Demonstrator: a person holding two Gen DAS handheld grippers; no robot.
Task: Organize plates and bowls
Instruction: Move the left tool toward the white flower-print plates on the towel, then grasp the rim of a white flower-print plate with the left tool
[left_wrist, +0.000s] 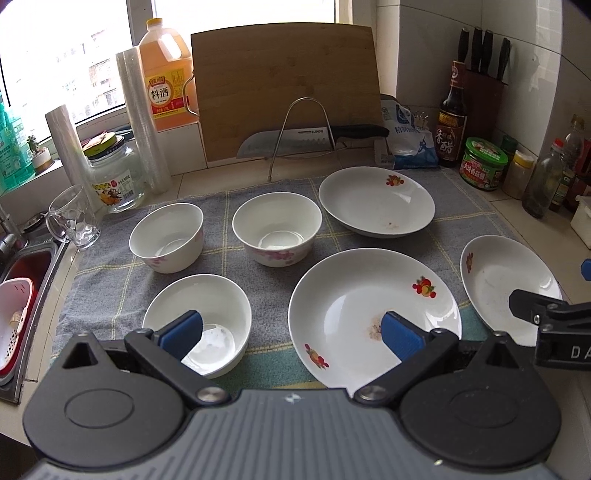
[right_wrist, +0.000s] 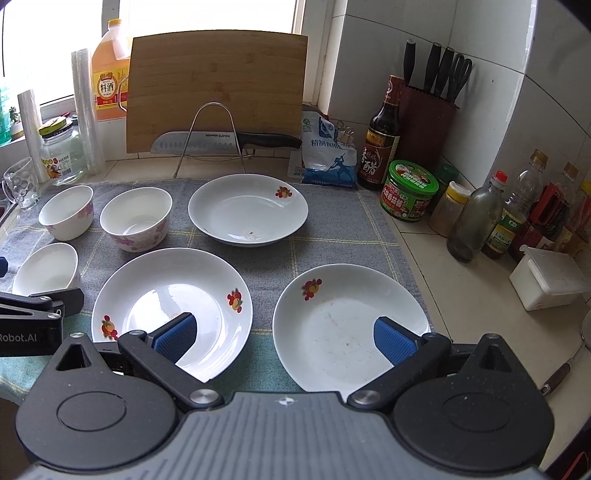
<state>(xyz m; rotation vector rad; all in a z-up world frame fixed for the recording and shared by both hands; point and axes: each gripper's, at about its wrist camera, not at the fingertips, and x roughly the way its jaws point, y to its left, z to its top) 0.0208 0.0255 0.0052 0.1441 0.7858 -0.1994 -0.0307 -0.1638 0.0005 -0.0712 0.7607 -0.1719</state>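
Both grippers hang wide open above the grey cloth (left_wrist: 266, 184), nothing between their blue pads. In the left wrist view the left gripper (left_wrist: 291, 334) sits at the bottom centre, jaws spread, one pad over the near bowl (left_wrist: 197, 314) at lower left and the other over the big middle plate (left_wrist: 373, 314) just right of centre. Behind them, two more bowls stand side by side: the left bowl (left_wrist: 166, 236) and the flowered bowl (left_wrist: 277, 227), apart from each other. The far plate (left_wrist: 376, 199) lies in the upper right of the cloth, and the right plate (left_wrist: 506, 284) runs toward the right edge of the frame, partly behind a black finger of the other tool. Over in the right wrist view, the right gripper (right_wrist: 284, 336) is spread just as wide at the bottom centre, its left pad above the middle plate and its right pad above the right plate, touching neither as far as can be seen. All six dishes sit upright and separate, none stacked. At the back a cutting board (left_wrist: 284, 88) leans against the window with a knife (left_wrist: 314, 140) resting across a wire stand in front of it.
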